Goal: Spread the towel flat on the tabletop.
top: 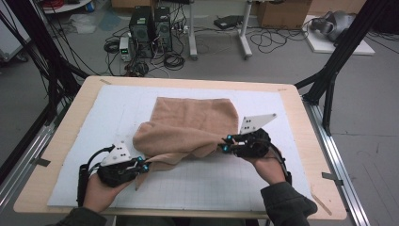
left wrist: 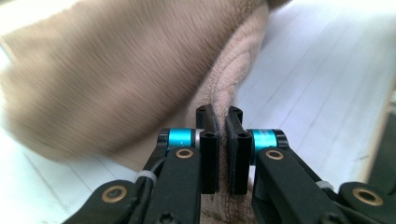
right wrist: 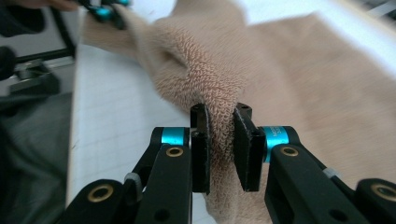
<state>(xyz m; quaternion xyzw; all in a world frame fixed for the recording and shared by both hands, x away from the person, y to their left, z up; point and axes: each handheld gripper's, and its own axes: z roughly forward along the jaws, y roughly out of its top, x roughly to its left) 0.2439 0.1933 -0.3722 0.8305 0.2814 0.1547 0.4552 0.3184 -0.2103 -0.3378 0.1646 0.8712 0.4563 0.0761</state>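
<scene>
A tan towel (top: 188,125) lies on the white gridded mat (top: 117,108), its near edge lifted and bunched between my two hands. My left gripper (top: 145,165) is shut on the towel's near left edge; in the left gripper view its pads (left wrist: 208,154) pinch a fold of the towel (left wrist: 116,74). My right gripper (top: 226,143) is shut on the near right edge; in the right gripper view the terry cloth (right wrist: 224,93) is squeezed between the pads (right wrist: 244,149). The left gripper (right wrist: 105,10) shows far off at that view's top left.
The mat sits on a wooden table (top: 47,155) with black frame posts (top: 339,52) at both sides. Computers (top: 150,28), cables and a desk's legs stand on the floor beyond the far edge. Bare mat lies near the front edge.
</scene>
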